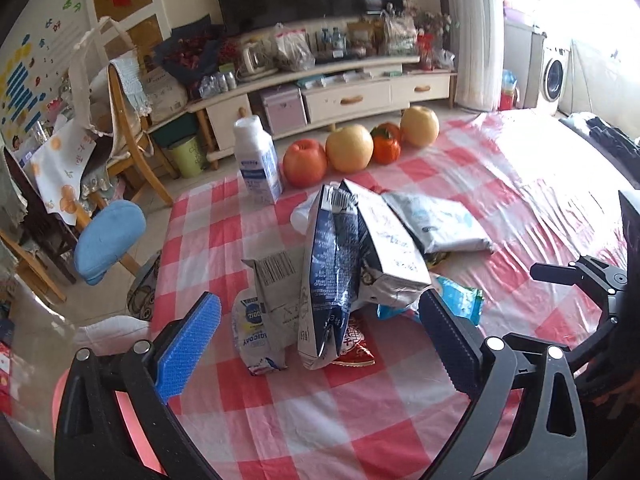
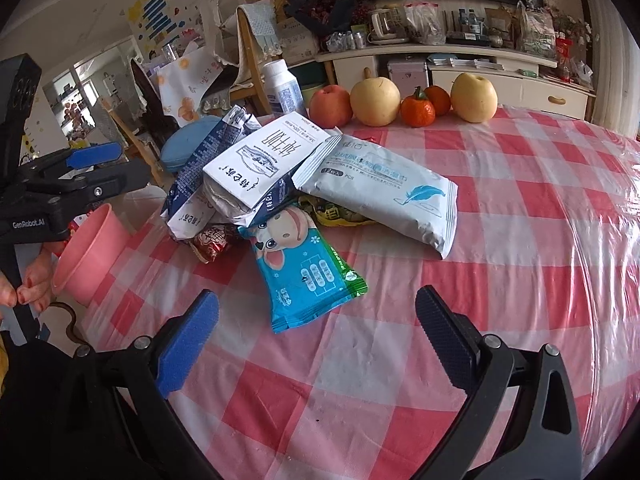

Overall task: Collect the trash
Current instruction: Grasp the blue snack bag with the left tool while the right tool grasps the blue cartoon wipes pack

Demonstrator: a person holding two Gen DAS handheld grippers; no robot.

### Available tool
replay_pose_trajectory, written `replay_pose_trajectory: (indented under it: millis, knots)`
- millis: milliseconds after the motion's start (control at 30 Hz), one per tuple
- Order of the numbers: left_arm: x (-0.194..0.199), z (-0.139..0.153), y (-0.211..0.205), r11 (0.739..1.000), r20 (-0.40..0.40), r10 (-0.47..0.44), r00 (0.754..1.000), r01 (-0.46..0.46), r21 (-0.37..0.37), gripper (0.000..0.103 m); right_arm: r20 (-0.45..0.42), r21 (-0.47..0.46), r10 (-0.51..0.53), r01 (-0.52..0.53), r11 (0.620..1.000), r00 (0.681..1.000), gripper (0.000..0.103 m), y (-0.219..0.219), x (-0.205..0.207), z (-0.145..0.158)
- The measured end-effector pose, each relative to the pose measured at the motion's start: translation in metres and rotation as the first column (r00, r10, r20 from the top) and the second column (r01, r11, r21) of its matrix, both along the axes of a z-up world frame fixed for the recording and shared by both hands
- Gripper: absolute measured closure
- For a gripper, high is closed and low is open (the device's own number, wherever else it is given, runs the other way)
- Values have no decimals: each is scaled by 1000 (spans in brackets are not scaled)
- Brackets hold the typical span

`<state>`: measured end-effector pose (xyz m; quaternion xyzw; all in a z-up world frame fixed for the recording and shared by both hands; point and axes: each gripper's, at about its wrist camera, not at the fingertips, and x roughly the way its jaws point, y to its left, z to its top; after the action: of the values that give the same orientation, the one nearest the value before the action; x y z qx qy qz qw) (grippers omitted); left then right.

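Checked tablecloth (image 2: 400, 380) under wrappers (image 2: 304, 280); cluttered room.

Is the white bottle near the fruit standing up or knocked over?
Upright. The white bottle stands on its base on the checked tablecloth, cap on top, beside the red apple.

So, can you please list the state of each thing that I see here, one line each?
Left tongs: open, holding nothing.
Right tongs: open, holding nothing.
Pink bin: tilted, at the table edge.
Milk cartons: crumpled, piled together.
Blue wrapper: flat, partly under the pile.
White pack: lying flat, leaning on the pile.
Bottle: upright, capped.
Fruits: in a row, untouched.
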<state>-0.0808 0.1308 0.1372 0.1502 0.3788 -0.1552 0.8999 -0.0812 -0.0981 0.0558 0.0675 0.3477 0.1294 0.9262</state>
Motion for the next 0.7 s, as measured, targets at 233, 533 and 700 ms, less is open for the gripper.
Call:
replay_pose_trajectory:
  millis: [233, 533, 700]
  knots:
    - [16, -14, -9, 998, -36, 3, 999, -1, 56, 5, -13, -1, 18, -18, 1000, 1000, 4, -3, 16, -9]
    - [30, -40, -28, 986, -67, -21, 998, 31, 161, 6, -41, -27, 76, -77, 997, 996, 14, 7, 35, -24]
    - [37, -47, -30, 982, -78, 3, 997, 11, 187, 19, -37, -49, 96, -98, 994, 995, 16, 14, 47, -26]
